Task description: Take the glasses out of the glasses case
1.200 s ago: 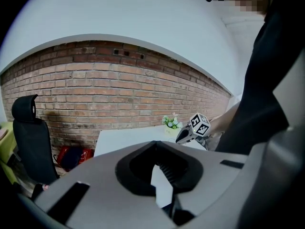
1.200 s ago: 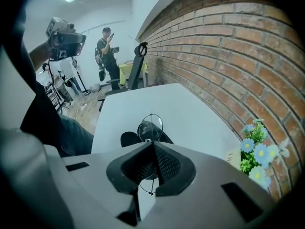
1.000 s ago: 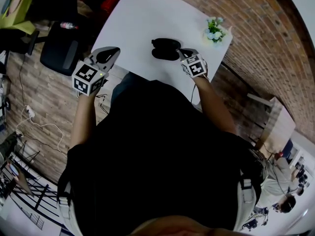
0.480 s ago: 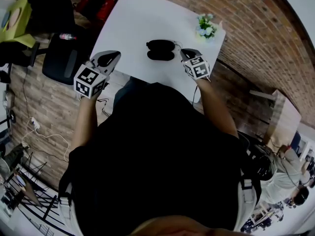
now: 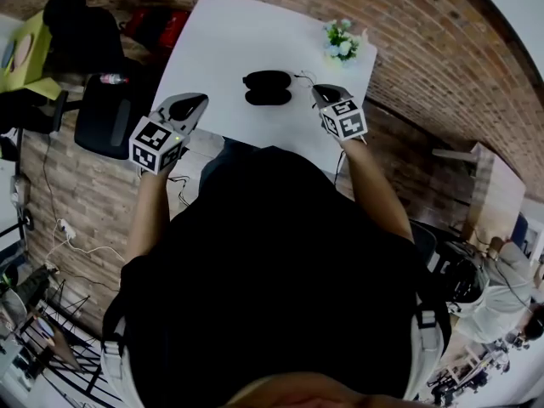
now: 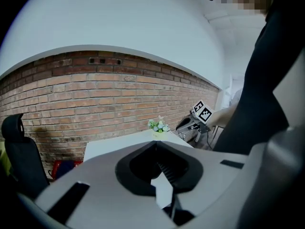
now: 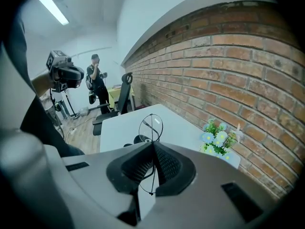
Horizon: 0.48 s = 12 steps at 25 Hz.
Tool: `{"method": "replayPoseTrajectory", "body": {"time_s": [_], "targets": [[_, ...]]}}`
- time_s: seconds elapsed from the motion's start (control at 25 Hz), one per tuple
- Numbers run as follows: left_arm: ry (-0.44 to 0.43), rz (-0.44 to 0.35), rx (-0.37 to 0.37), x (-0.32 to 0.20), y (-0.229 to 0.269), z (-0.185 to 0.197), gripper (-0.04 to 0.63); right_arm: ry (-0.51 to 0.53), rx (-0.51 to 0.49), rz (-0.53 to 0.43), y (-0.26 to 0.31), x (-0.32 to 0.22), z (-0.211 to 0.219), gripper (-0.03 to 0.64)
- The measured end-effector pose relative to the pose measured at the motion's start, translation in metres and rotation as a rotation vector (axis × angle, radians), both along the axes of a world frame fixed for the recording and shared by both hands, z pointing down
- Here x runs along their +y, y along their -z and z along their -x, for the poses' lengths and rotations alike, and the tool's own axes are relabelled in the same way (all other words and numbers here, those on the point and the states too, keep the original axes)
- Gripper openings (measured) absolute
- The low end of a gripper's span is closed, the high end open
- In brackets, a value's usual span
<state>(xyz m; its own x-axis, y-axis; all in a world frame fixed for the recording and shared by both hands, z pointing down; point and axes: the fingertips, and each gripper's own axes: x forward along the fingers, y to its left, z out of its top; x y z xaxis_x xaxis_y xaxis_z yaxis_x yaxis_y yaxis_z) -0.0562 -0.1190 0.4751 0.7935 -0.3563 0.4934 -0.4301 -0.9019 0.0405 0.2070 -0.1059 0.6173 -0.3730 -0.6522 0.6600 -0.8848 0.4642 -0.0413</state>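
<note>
Now right tongs pinch glasses beside case; left tongs pressed together, empty.

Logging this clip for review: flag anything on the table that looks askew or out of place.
Nothing is spilled or broken. One oddity: the glasses hang edge-on, pinched in the shut right claw, one lens above the other. The glasses case lies open on the white table.

1. The glasses case lies mid-bench;
2. flowers stand behind it, at the far right corner;
3. the right hand-held gripper is just right of the case, glasses between its jaws;
4. the left hand-held gripper is at the near left edge.
</note>
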Motion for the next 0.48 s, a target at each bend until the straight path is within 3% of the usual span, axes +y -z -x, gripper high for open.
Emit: {"method": "replayPoseTrajectory", "body": {"time_s": [0.48], "targets": [[-0.058,-0.025,0.000,0.025,0.010,-0.027,0.011,-0.040,0.021,-0.072,0.026,0.037,-0.021,0.025]]}}
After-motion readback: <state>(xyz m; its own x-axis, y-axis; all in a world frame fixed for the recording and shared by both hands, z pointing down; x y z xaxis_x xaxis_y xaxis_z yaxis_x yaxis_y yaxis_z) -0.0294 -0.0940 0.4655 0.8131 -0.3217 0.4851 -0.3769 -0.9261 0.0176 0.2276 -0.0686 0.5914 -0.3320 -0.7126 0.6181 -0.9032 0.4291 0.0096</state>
